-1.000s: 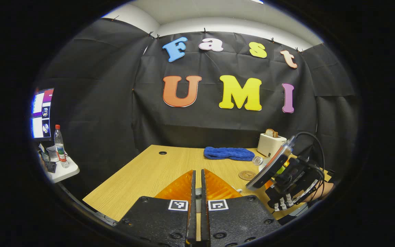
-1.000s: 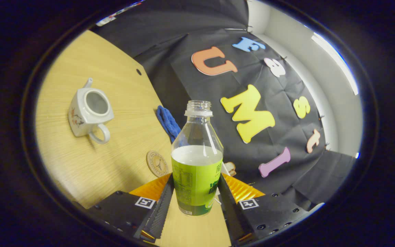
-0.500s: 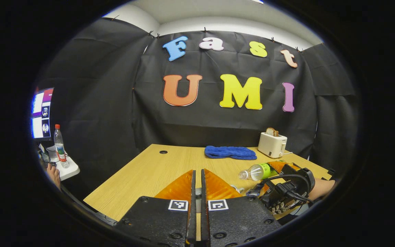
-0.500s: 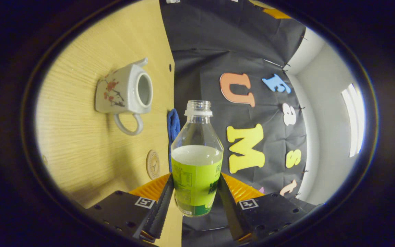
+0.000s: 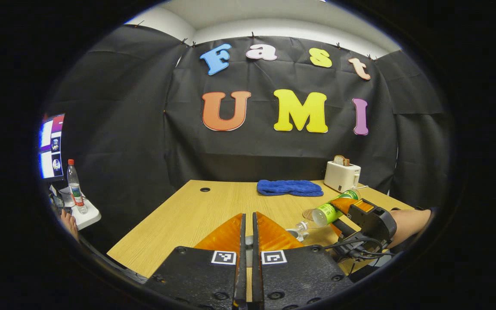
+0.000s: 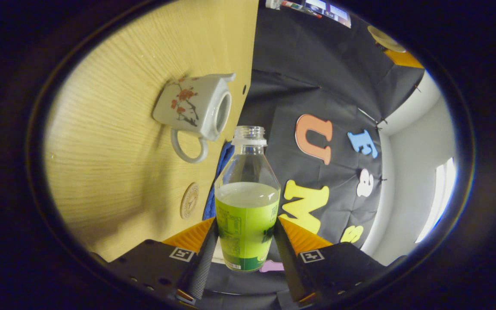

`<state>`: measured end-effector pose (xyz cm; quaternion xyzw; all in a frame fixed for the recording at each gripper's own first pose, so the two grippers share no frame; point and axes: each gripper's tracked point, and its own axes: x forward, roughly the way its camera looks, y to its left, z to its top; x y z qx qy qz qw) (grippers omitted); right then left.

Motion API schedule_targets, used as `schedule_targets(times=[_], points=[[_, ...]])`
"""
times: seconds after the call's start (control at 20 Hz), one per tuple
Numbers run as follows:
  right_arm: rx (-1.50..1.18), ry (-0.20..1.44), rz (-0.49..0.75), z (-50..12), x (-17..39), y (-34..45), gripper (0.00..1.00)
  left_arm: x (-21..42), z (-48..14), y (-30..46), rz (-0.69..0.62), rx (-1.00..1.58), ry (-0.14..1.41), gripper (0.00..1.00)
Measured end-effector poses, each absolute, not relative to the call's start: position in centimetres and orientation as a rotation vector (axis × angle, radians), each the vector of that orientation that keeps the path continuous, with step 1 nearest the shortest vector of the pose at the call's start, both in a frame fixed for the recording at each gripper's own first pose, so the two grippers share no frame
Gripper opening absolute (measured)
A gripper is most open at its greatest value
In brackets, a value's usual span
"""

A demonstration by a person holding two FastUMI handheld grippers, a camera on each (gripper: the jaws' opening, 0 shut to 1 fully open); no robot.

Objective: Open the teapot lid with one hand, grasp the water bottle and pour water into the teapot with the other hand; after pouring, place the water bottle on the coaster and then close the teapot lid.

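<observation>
The water bottle (image 6: 247, 202) is being clamped at its green label between the fingers of the right gripper (image 6: 246, 241), uncapped and partly full; the print on the label is too small to be made out. In the left gripper view the same bottle (image 5: 329, 211) is being tipped almost flat, its open mouth pointing toward something small and pale behind the left fingers that cannot be identified. The teapot (image 6: 194, 110), white with red blossoms painted on its side, is being seen lidless on the wooden surface (image 6: 114, 142), with the round coaster (image 6: 190, 200) near it. The left gripper (image 5: 248, 232) is being held with its fingers together, nothing visibly between them. A blue cloth (image 5: 289, 187) and a toaster (image 5: 342, 175) are lying farther back.
</observation>
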<state>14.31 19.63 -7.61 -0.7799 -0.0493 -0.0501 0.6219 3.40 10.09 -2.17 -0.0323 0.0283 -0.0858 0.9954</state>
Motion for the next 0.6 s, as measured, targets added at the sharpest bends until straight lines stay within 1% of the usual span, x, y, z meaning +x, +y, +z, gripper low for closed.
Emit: schedule_targets(times=[0.15,0.2,0.35,0.4,0.45,0.5,0.6], points=[[-1.88,-0.145,-0.119,-7.0,14.3,20.0,0.75,3.4,-2.2,10.2,-0.175,-0.068,0.061,0.07],[-1.897,-0.153,-0.125,-6.8,14.2,20.1,0.73,3.3,-2.3,10.1,-0.175,-0.071,0.063,0.07],[-1.943,-0.183,-0.143,-6.1,14.2,20.3,0.73,3.4,-2.4,10.5,-0.174,-0.077,0.066,0.07],[-1.952,-0.189,-0.15,-5.8,14.3,20.4,0.75,3.5,-2.5,10.6,-0.172,-0.081,0.068,0.07],[-1.965,-0.192,-0.153,-5.5,14.4,20.6,0.75,3.5,-2.4,10.8,-0.171,-0.084,0.069,0.07],[-1.979,-0.195,-0.158,-5.4,14.7,20.6,0.73,3.6,-2.6,10.9,-0.17,-0.088,0.069,0.07],[-2.003,-0.201,-0.163,-5.1,14.7,20.6,0.74,3.7,-2.6,11.1,-0.168,-0.094,0.071,0.07]])
